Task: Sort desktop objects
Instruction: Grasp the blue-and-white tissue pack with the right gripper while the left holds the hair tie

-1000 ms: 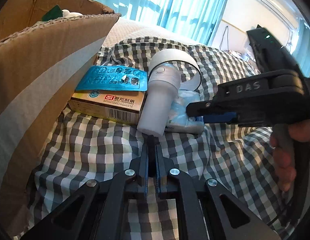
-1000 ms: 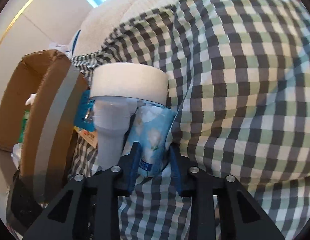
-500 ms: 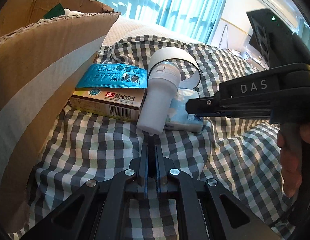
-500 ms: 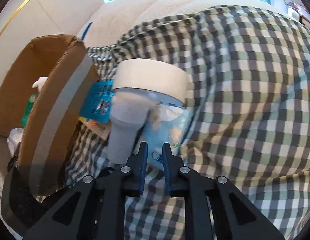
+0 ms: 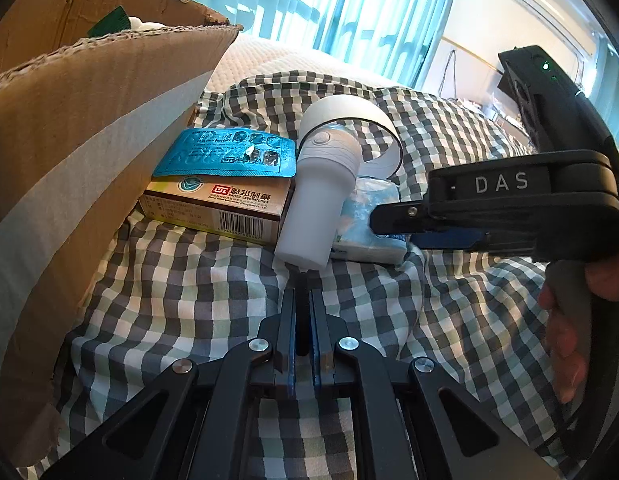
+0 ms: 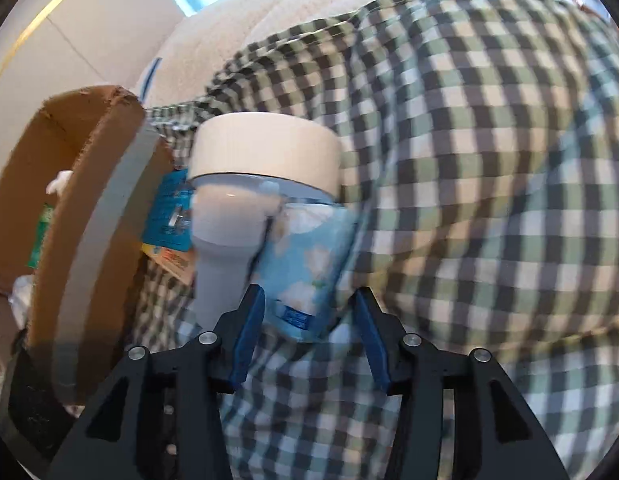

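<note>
Bedroom: checked bedspread (image 5: 189,280), teal curtains (image 5: 349,12), wall air conditioner (image 5: 549,0)

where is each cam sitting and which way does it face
Left wrist: on the left hand-held gripper, shut, facing the fan, pill box, carton; right hand-held gripper and a hand show.
Right wrist: on the right hand-held gripper, jaws opening around the tissue pack.
Shared: fan, tissue pack, carton, checked cloth.
</note>
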`<control>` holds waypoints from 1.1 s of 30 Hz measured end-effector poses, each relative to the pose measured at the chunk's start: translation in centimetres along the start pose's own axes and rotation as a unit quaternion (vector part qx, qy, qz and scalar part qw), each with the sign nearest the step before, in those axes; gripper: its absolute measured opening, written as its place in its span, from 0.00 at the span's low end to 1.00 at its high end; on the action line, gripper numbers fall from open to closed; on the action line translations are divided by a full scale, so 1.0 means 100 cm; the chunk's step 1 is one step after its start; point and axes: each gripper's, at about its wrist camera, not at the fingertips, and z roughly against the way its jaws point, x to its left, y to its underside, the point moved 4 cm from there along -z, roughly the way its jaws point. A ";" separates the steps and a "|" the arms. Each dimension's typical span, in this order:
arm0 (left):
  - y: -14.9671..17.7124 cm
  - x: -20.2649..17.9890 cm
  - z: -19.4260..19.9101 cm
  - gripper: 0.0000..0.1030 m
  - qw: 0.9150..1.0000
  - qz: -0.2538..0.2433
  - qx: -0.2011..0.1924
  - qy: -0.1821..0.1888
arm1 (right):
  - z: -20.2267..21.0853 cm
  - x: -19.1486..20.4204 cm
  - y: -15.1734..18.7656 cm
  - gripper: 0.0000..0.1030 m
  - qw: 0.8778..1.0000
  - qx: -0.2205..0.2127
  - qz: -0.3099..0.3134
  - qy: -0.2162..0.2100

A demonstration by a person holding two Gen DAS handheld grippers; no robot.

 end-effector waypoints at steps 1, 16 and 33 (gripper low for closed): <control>0.000 0.000 0.000 0.06 1.000 0.000 0.000 0.000 | 0.001 0.001 0.000 0.45 1.000 -0.003 0.002 -0.001; 0.000 -0.001 -0.001 0.06 1.000 -0.002 0.001 0.001 | -0.013 0.006 0.002 0.39 0.999 0.036 -0.014 -0.034; 0.001 -0.004 0.000 0.06 1.000 -0.004 -0.006 0.020 | -0.001 0.018 -0.012 0.18 0.998 0.009 0.021 -0.059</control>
